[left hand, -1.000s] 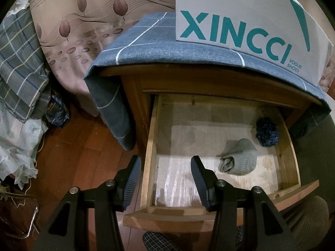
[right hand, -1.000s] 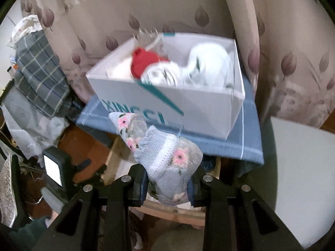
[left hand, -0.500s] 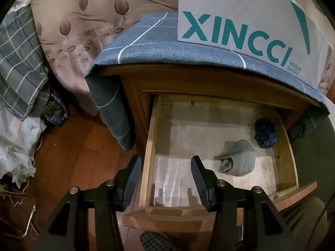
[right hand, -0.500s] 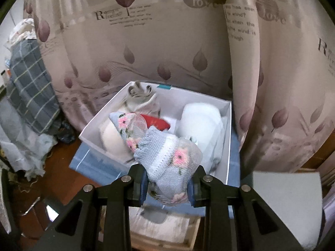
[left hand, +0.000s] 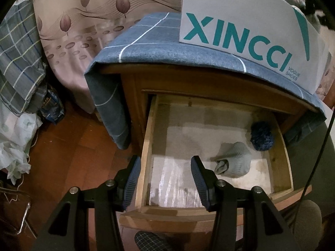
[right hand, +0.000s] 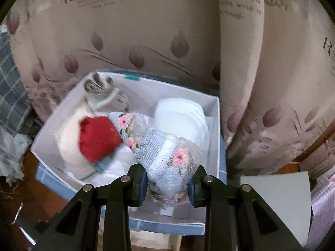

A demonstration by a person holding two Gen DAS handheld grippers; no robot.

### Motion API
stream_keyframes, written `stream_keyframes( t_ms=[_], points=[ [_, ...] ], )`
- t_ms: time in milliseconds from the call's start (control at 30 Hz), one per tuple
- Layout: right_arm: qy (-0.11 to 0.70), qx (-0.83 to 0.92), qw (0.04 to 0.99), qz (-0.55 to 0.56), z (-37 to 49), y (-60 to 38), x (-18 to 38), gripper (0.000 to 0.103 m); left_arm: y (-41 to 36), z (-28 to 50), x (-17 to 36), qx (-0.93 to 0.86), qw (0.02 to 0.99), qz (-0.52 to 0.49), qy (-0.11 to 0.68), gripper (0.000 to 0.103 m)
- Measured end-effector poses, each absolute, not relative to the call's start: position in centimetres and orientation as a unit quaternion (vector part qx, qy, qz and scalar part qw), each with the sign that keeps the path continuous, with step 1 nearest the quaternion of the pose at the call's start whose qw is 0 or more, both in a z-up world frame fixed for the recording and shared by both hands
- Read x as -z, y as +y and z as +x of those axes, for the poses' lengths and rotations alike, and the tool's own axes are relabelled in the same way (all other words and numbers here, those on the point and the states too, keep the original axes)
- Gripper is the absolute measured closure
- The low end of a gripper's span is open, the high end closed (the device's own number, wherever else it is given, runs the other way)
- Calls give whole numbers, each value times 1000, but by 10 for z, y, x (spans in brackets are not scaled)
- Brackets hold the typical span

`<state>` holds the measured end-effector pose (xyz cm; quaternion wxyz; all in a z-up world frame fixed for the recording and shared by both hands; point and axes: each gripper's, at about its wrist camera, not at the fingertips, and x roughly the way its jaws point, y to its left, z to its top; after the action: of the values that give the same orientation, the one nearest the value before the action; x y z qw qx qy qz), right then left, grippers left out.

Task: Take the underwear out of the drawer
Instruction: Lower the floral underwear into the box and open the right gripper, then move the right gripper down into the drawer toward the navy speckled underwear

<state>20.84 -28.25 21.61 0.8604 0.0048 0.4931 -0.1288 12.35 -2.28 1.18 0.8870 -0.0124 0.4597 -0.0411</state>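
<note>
Right tool [right hand: 168, 185] clamps blue floral underwear [right hand: 167, 159] over the white shoebox [right hand: 216, 129] for dropping in, while the left tool [left hand: 165, 179], half-open and empty, waits above the drawer [left hand: 146, 146], grey roll [left hand: 234, 163] at its three o'clock.

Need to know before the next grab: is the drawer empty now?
Not empty. The open drawer holds a grey rolled garment and a dark blue bundle near its right side.

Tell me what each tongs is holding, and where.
Right tongs pinch the pale blue knitted floral garment at its lower end; left tongs hold nothing.
</note>
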Motion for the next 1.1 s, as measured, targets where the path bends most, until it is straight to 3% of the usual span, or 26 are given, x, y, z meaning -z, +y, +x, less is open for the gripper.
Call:
stream_keyframes(
  t_ms=[533, 1000, 1100],
  points=[
    [530, 133, 837, 34, 199, -301, -177, 66, -23, 124, -11, 41, 886, -13, 461, 52],
    [513, 119, 849, 32, 179, -293, -204, 42, -24, 124, -9, 39, 885, -9, 464, 52],
    [506, 112, 855, 28, 172, -289, -214, 41, -23, 125, -8, 39, 885, -7, 465, 52]
  ],
)
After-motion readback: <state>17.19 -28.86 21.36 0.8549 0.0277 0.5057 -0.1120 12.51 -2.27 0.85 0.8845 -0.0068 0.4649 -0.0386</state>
